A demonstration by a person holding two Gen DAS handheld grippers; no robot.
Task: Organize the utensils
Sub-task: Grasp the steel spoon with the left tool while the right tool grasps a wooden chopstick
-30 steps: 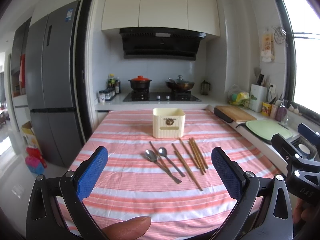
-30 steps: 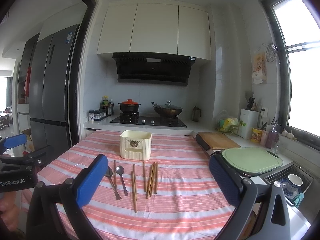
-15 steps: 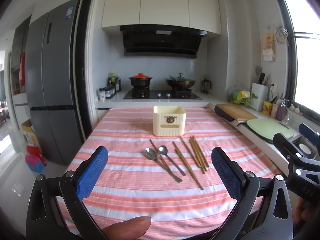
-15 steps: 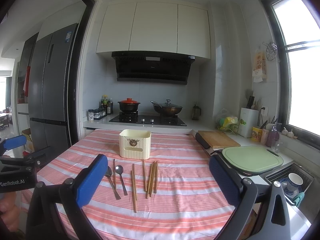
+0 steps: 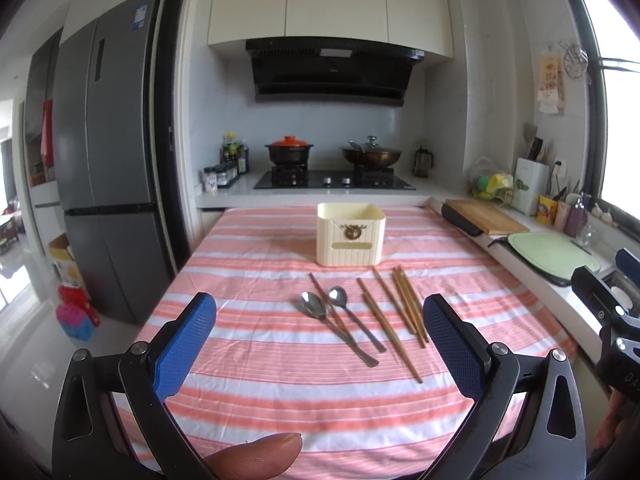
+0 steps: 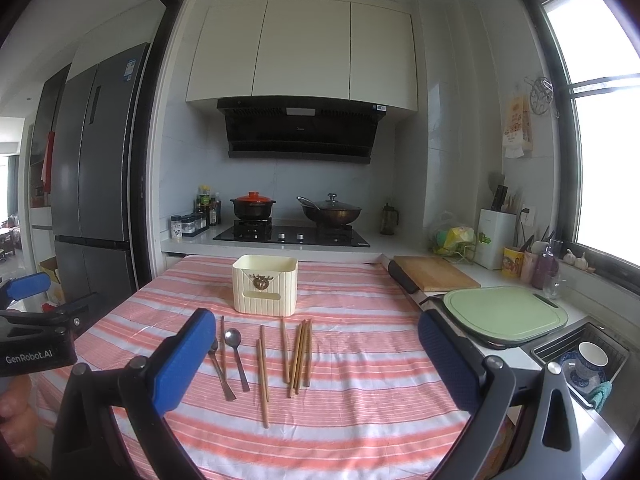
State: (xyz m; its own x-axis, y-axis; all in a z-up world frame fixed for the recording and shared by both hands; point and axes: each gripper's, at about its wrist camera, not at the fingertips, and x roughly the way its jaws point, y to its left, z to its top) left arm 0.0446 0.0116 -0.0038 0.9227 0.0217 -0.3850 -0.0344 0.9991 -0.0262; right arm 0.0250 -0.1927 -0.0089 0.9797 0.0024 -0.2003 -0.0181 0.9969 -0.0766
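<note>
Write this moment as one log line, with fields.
left gripper: open, empty | right gripper: open, empty | spoons, chopsticks: on cloth | holder: upright

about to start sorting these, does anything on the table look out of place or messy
Nothing is spilled or damaged. The only untidy bit: one chopstick lies apart from the others, between the two spoons and crossing a spoon handle. The remaining chopsticks lie loosely fanned. The cream holder stands upright.
</note>
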